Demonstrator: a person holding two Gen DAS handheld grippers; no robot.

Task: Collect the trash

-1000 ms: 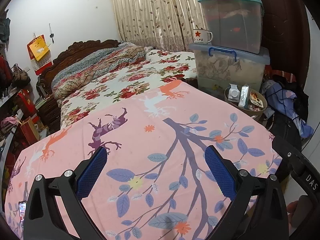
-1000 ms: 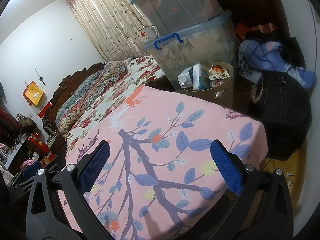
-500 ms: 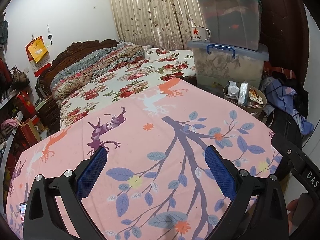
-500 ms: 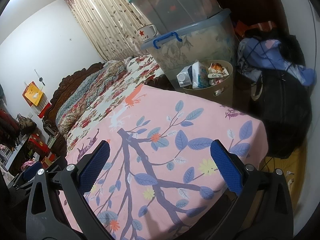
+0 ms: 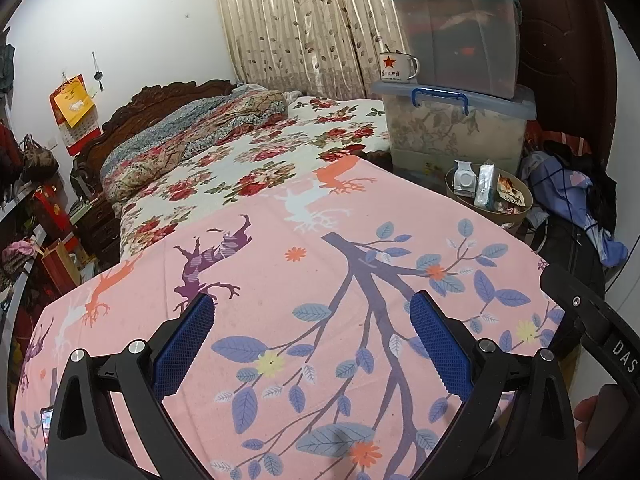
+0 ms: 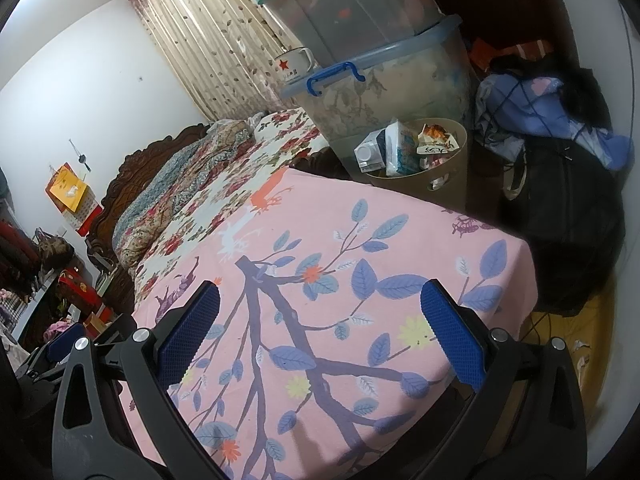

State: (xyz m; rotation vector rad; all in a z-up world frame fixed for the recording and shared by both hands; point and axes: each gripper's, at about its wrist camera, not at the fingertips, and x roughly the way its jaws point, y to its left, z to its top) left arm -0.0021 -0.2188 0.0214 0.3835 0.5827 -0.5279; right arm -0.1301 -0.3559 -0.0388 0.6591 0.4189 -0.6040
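A round tan bin (image 5: 516, 216) (image 6: 456, 168) stands on the floor past the table's far right corner. It holds a white carton (image 5: 465, 179) (image 6: 369, 156), a tissue pack (image 5: 486, 186) (image 6: 402, 152) and crumpled wrappers (image 5: 511, 196) (image 6: 438, 140). My left gripper (image 5: 313, 338) is open and empty above the pink tree-print tablecloth (image 5: 320, 280). My right gripper (image 6: 320, 330) is open and empty above the same cloth (image 6: 340, 280), near its right edge. I see no loose trash on the cloth.
Two stacked plastic storage boxes (image 5: 456, 120) with a red-star mug (image 5: 398, 66) stand behind the bin. A floral bed (image 5: 240, 160) lies beyond the table. A black bag (image 6: 572, 216) and blue clothes (image 6: 540, 108) lie at the right. Small scraps (image 6: 580, 352) lie on the yellow floor.
Both views have shifted slightly; the bin and boxes sit a little lower and nearer in the left wrist view. Both grippers stay open and empty.
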